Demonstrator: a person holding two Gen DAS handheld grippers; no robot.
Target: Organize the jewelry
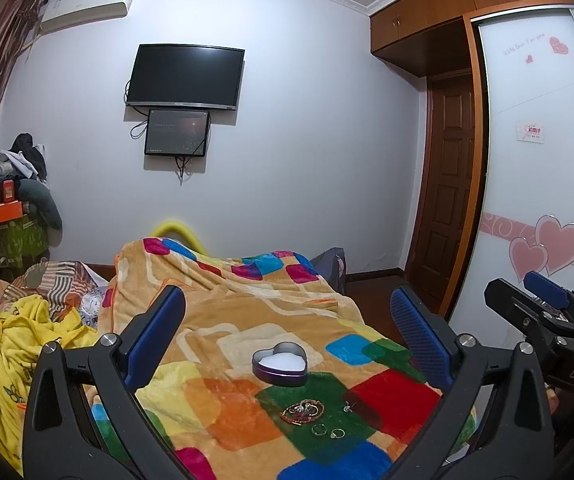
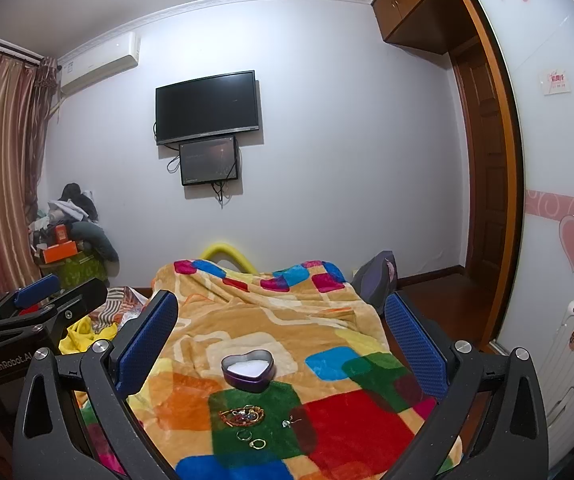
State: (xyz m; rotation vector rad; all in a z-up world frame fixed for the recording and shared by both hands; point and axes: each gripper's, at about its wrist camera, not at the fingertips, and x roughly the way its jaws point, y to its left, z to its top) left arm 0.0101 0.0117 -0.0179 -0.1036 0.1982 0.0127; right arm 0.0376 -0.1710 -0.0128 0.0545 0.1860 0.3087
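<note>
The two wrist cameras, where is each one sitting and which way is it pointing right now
Left wrist: on the left gripper, aimed down the blanket toward the TV wall; its open blue fingers frame the view, the right gripper shows at right.
Right wrist: on the right gripper, facing likewise; the left gripper shows at left.
Shared: heart tin, bracelet, rings.

One heart-shaped tin is counted on one patchwork blanket — beside it, one beaded bracelet, two rings and one small pendant. Two wall screens are seen — two grippers as well
</note>
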